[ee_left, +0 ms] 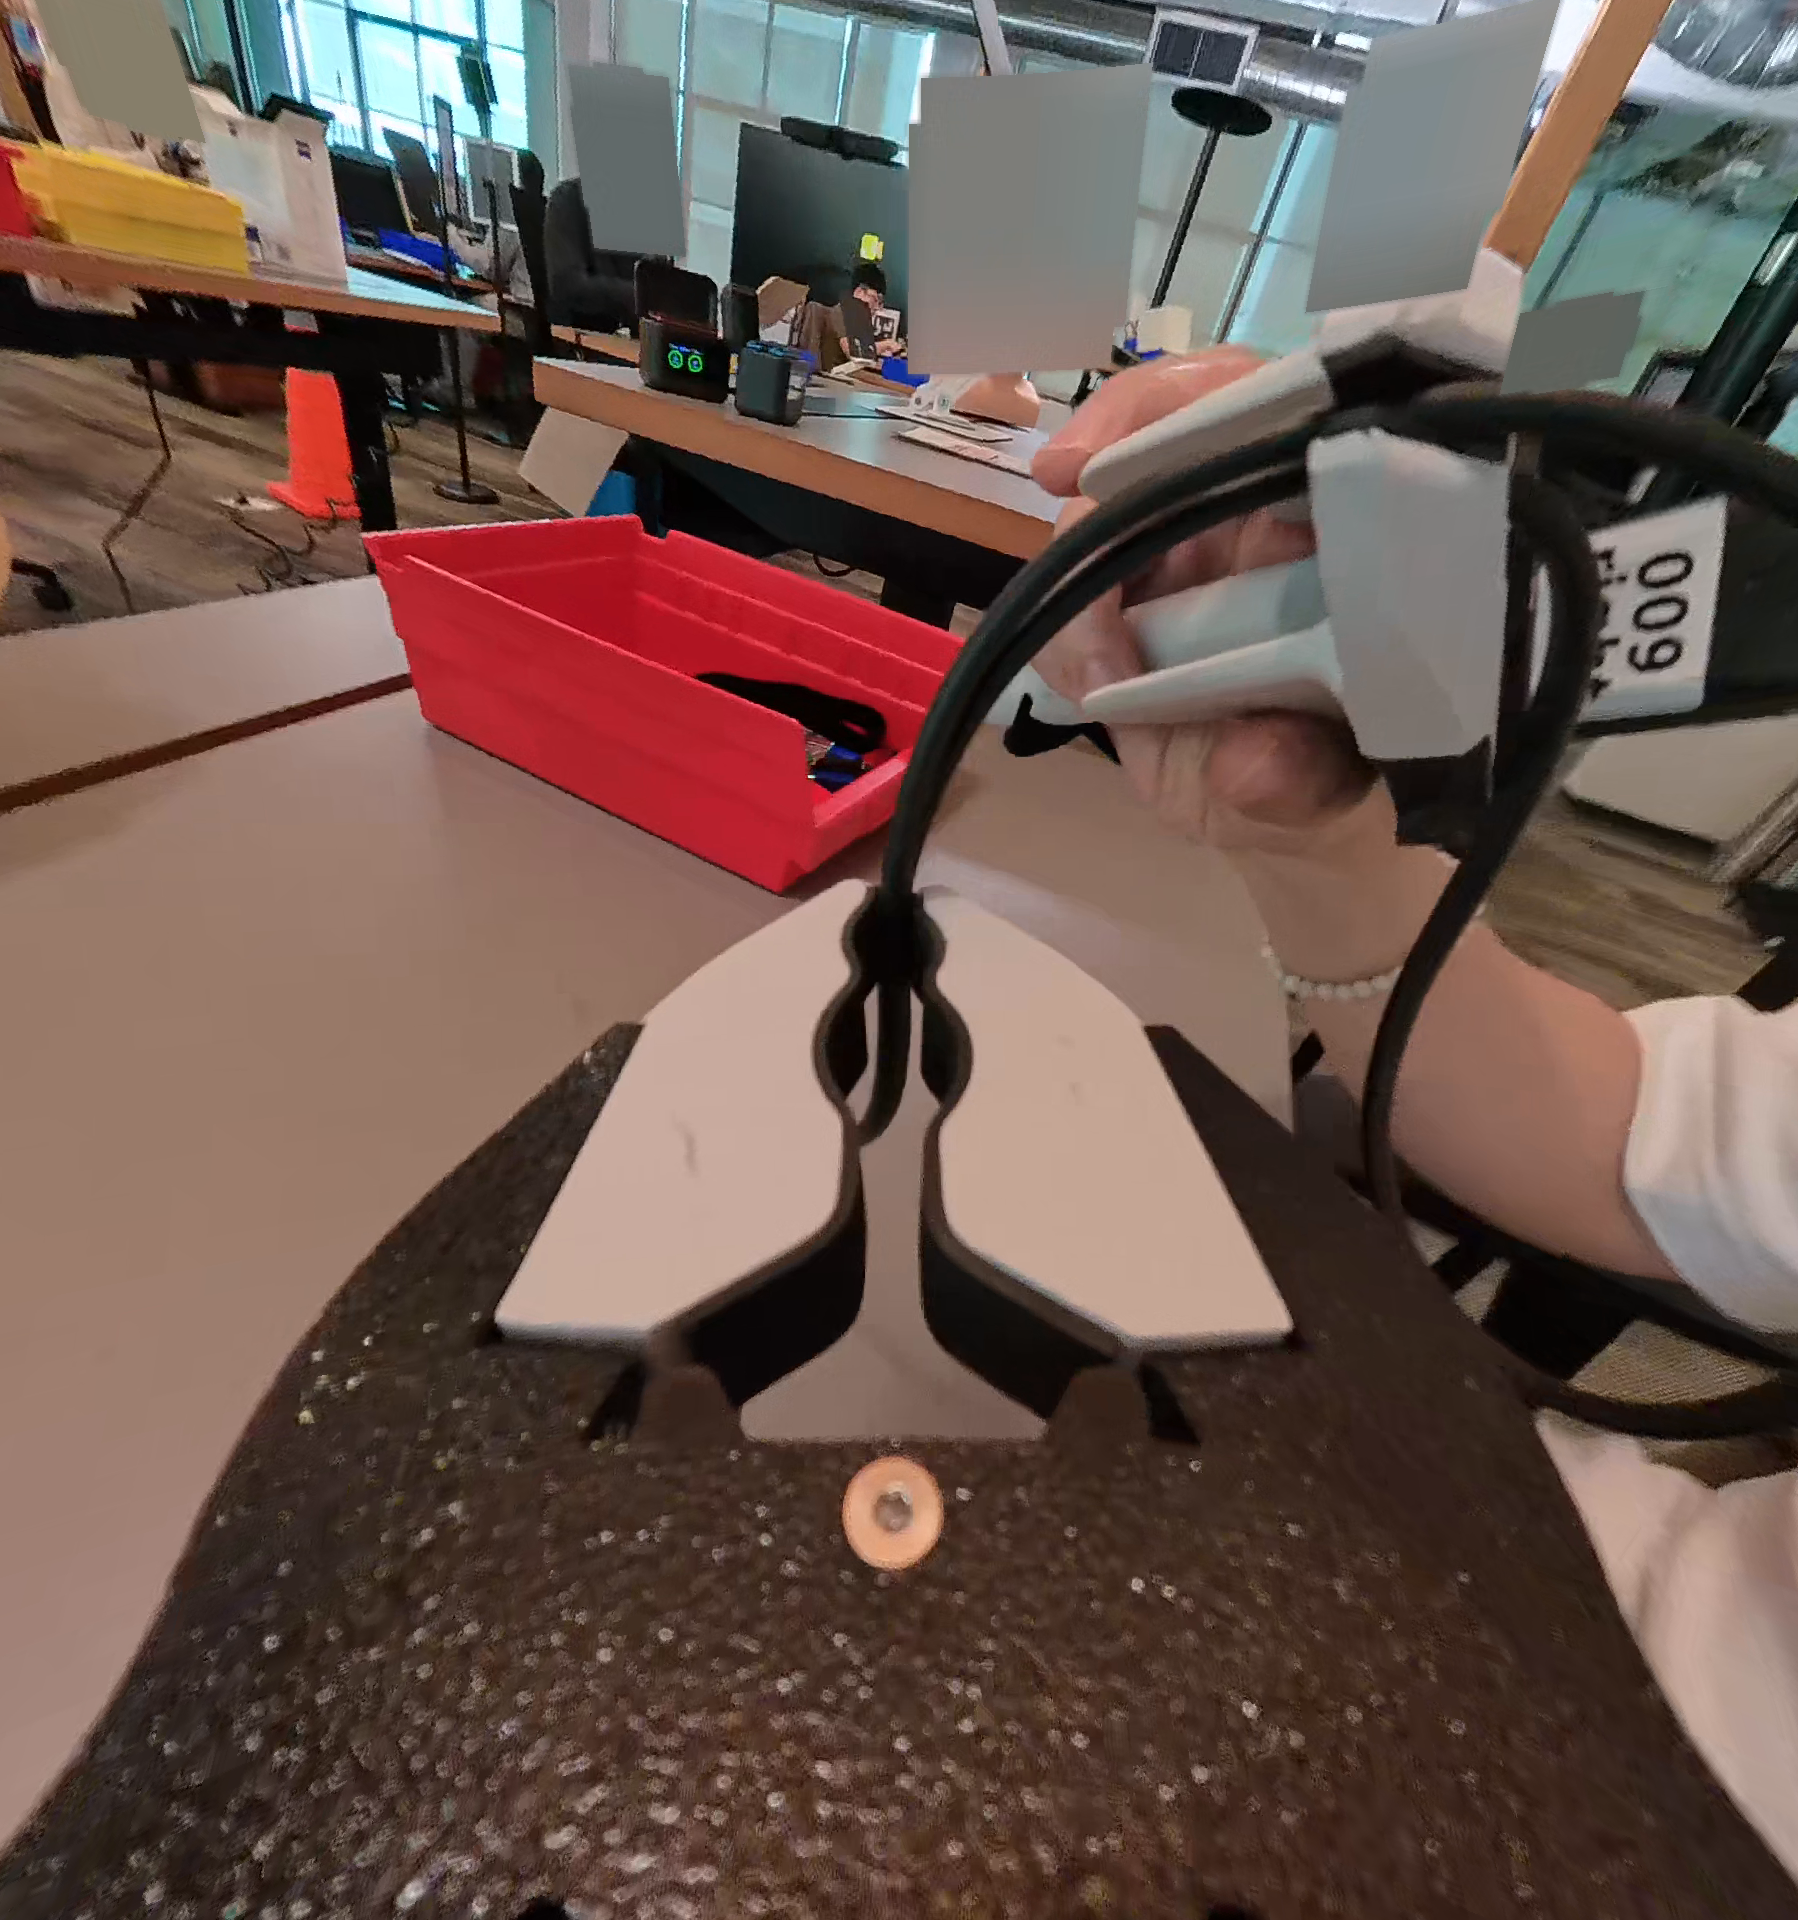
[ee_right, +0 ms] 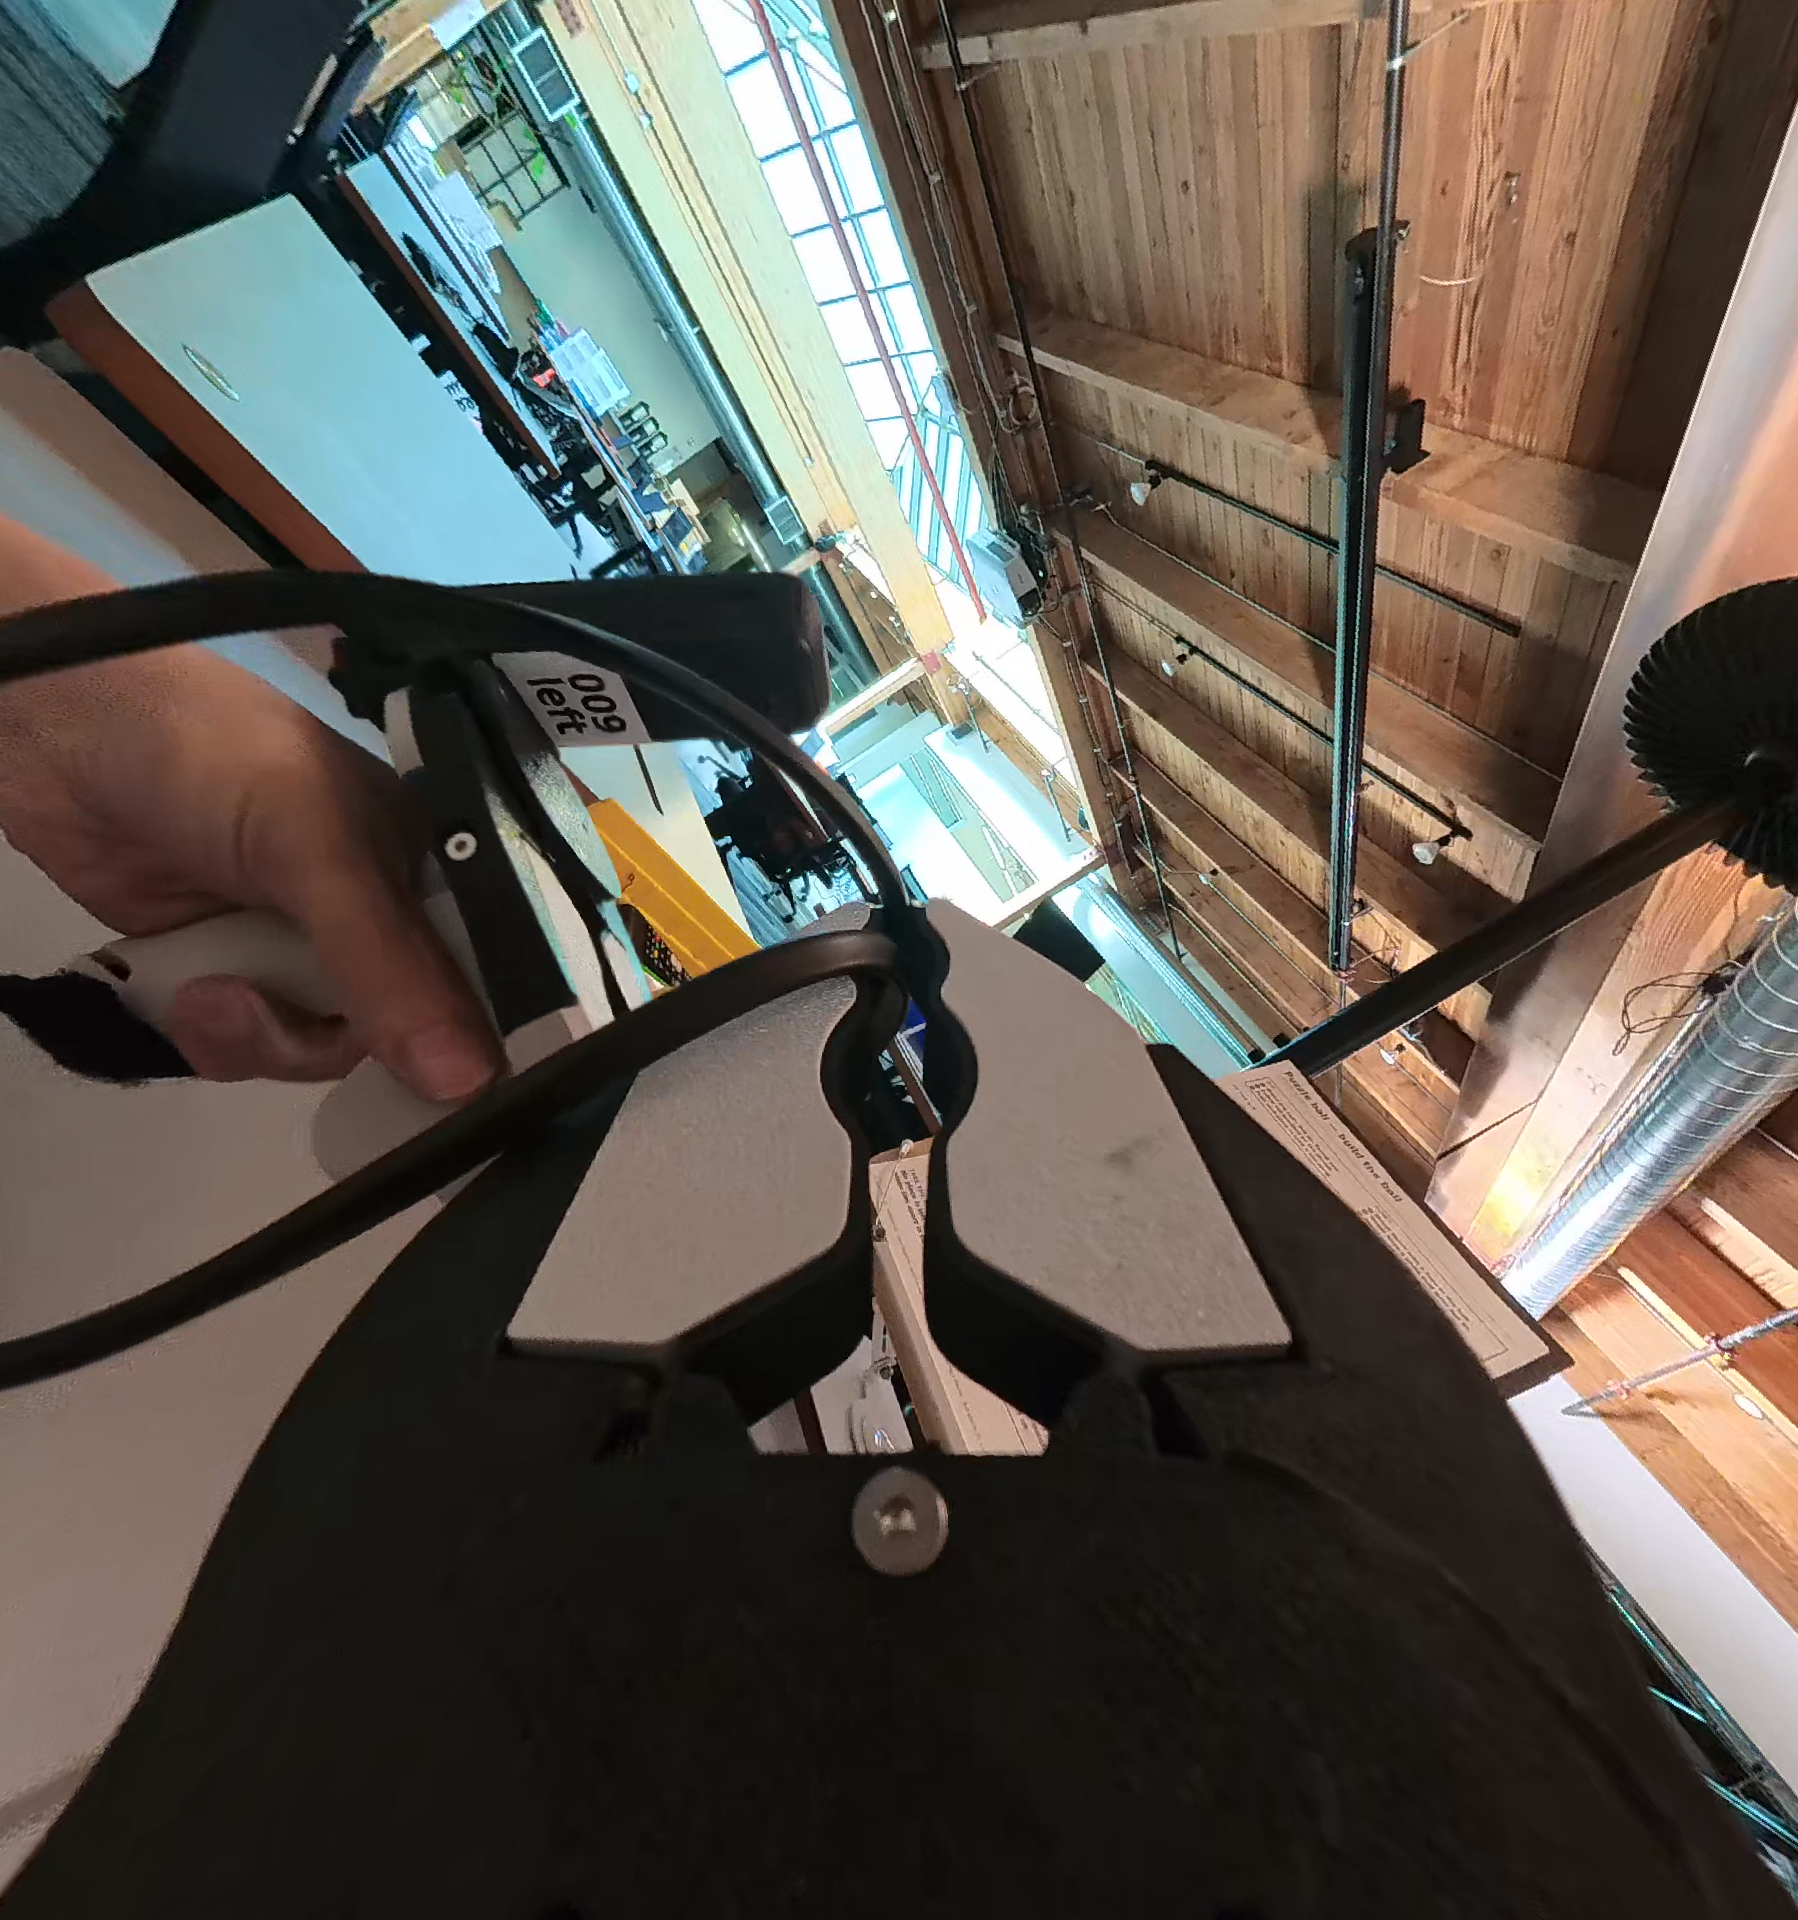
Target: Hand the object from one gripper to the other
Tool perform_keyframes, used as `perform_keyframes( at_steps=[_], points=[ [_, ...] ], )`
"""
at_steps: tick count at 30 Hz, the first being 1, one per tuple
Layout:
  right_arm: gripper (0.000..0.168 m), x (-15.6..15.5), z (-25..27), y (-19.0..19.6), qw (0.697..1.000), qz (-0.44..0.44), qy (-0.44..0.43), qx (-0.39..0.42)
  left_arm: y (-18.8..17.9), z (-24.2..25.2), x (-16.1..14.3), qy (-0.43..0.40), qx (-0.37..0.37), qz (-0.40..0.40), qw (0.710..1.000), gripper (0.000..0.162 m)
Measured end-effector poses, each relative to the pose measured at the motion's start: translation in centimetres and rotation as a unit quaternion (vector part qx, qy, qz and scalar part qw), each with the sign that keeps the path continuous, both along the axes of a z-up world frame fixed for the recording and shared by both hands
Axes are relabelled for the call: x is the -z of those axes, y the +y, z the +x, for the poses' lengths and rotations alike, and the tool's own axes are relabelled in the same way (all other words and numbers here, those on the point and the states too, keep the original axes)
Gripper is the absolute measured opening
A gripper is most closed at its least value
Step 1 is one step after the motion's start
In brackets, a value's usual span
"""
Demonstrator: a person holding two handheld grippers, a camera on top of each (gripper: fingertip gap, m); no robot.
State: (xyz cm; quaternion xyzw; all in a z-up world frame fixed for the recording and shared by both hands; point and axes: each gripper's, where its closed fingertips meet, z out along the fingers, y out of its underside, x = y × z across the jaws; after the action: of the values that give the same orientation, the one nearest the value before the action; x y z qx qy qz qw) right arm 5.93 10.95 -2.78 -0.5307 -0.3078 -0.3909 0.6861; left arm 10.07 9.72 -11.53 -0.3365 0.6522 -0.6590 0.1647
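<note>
A black cable is pinched between the tips of my left gripper, which is shut on it above the grey table. The cable arcs up and right, past the grey handle of the other gripper, which a hand holds. In the right wrist view, my right gripper points up toward the ceiling and is shut on the same cable at its tips. The left gripper's handle, held in a hand, shows close on the left there. Both grippers hold the cable near each other.
A red bin with dark items inside stands on the table just beyond the left gripper. Other desks with equipment and an orange cone are farther back. A black lamp on a pole shows on the right. Across from one pair of fingers to the other is roughly 9 centimeters.
</note>
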Motion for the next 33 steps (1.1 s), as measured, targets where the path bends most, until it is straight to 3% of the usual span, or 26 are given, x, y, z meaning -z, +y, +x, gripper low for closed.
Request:
perform_keyframes(
  at_steps=[6, 9, 12, 17, 21, 24, 28, 33],
  points=[
    [0.008, 0.8, 0.3, -0.3, 0.999, -0.035, 0.019, -0.012, 2.6, 0.8, -0.8, -0.050, -0.075, 0.062, 0.994, 0.003],
    [0.037, 2.8, 2.0, -0.5, 0.992, -0.110, 0.065, 0.014, 5.6, 1.1, -2.5, -0.080, -0.142, 0.067, 0.984, 0.003],
    [0.052, 5.2, 4.1, -1.6, 0.966, -0.195, 0.164, 0.030, 9.1, 0.9, -4.2, -0.100, -0.209, 0.080, 0.969, 0.003],
    [0.069, 2.3, 4.4, -1.3, 0.934, -0.116, 0.336, -0.010, 12.0, 0.4, -5.4, -0.142, -0.275, 0.182, 0.933, 0.003],
    [0.081, 2.4, 3.4, 1.5, 0.934, -0.109, 0.340, 0.033, 11.4, 0.6, -4.6, -0.159, -0.276, 0.255, 0.913, 0.003],
    [0.077, 3.9, 2.9, 3.1, 0.935, -0.134, 0.323, 0.061, 9.8, 0.6, -4.0, -0.163, -0.249, 0.277, 0.914, 0.003],
    [0.048, 5.5, 3.3, 3.2, 0.929, -0.162, 0.326, 0.066, 8.1, 0.4, -3.9, -0.171, -0.223, 0.276, 0.919, 0.003],
    [0.017, 4.9, 3.4, 2.5, 0.923, -0.153, 0.350, 0.047, 7.8, 0.3, -4.0, -0.169, -0.219, 0.267, 0.923, 0.003]
  ],
)
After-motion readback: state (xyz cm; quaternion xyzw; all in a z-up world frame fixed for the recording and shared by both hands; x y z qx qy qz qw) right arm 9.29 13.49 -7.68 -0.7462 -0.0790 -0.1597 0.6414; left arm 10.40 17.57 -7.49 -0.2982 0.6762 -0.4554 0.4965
